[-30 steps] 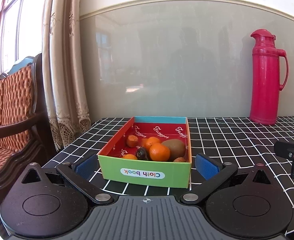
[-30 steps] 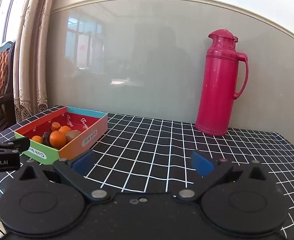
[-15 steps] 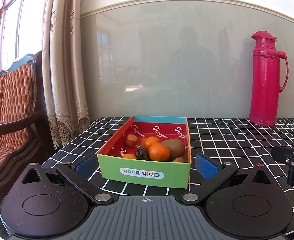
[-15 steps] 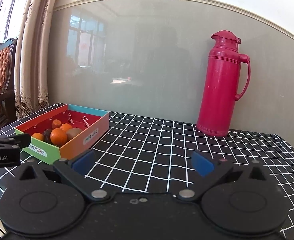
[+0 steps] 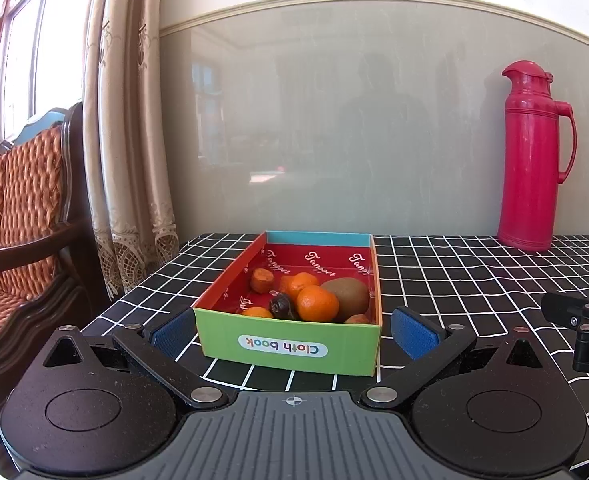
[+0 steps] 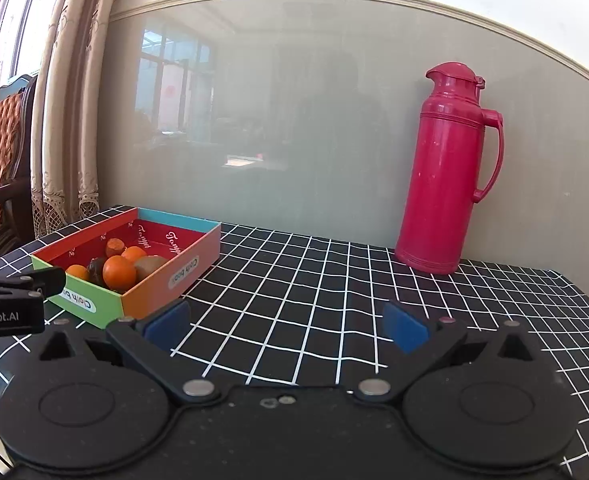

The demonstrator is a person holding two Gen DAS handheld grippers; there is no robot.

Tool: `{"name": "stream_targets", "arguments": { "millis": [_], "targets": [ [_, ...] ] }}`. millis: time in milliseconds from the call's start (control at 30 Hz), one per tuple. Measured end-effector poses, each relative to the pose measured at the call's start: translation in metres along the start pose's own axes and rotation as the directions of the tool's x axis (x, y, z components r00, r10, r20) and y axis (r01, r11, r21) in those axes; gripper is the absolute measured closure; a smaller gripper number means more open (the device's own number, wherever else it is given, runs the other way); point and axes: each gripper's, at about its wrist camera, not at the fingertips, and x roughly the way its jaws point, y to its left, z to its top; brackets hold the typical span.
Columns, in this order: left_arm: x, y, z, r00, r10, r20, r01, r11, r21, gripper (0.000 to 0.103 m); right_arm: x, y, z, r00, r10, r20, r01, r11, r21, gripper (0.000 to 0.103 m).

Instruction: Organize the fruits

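Observation:
A colourful cardboard box (image 5: 290, 350) marked "Cloth book" sits on the black checked tablecloth (image 5: 454, 276). It holds several oranges (image 5: 317, 303), a brown kiwi (image 5: 350, 292), a dark date (image 5: 281, 306) and a small orange piece (image 5: 262, 280). My left gripper (image 5: 293, 330) is open and empty, its blue pads (image 5: 410, 330) flanking the box's near end. My right gripper (image 6: 286, 322) is open and empty over bare cloth, to the right of the box (image 6: 150, 280).
A red thermos (image 6: 448, 168) stands at the back right by the glossy wall panel; it also shows in the left wrist view (image 5: 530, 156). A wooden chair (image 5: 14, 216) and curtains (image 5: 130, 140) are beyond the table's left edge.
Both views have risen slightly and drawn back a little from the box. Both grippers stay open and empty.

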Motion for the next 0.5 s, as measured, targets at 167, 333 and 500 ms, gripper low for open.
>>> {"name": "stream_targets", "arguments": {
  "millis": [167, 333, 500],
  "targets": [
    [0.0000, 0.0005, 0.0001, 1.000, -0.003, 0.000, 0.003, 1.000, -0.002, 0.000, 0.0001, -0.0001, 0.0000, 1.000, 0.001, 0.000, -0.001, 1.000, -0.002, 0.000],
    [-0.0001, 0.0004, 0.0001, 1.000, -0.004, 0.000, 0.004, 1.000, -0.003, 0.000, 0.0000, 0.0005, 0.0004, 1.000, 0.002, 0.000, -0.002, 1.000, -0.001, 0.000],
    [0.0005, 0.0000, 0.0000, 1.000, -0.005, -0.001, 0.005, 1.000, -0.002, 0.000, 0.0002, 0.0006, 0.0002, 1.000, 0.003, 0.000, -0.003, 1.000, -0.002, 0.000]
  ]
}}
